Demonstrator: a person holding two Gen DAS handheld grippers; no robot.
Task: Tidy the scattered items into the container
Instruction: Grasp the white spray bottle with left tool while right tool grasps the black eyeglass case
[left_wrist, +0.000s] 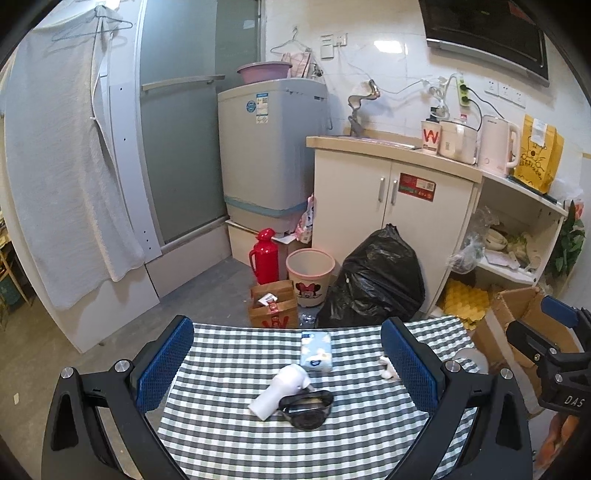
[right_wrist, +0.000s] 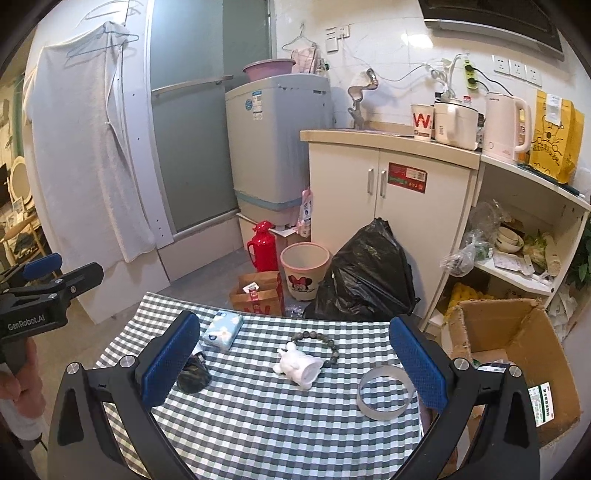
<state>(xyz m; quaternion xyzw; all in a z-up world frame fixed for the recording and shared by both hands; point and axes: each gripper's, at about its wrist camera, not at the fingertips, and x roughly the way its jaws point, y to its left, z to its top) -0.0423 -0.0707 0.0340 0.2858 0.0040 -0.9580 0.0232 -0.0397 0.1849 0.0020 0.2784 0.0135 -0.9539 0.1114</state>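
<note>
My left tool (left_wrist: 287, 369) was spread wide with nothing between its blue pads, hanging over the near edge of the checked worktop (left_wrist: 229, 435). The right tool (right_wrist: 294, 358) was just as wide and just as empty, a bit further along the same worktop.

Stuff was scattered all over the cloth. From the left camera I had a white bottle (left_wrist: 280, 390) lying on its side, touching a dark pouch (left_wrist: 306, 408) just in front of it, and a blue tissue pack (left_wrist: 316, 350) right behind them. From the right camera, a white figurine (right_wrist: 298, 365) sat near the middle with a bead bracelet (right_wrist: 318, 347) curled behind it, partly hidden by it. A metal ring (right_wrist: 384, 392) lay near the right pad, close to the worktop's edge.

The cardboard box (right_wrist: 517, 354) stood on the floor just beside the worktop on the right, flaps open, with some packets in the bottom. None of the worktop items were in it yet.
</note>
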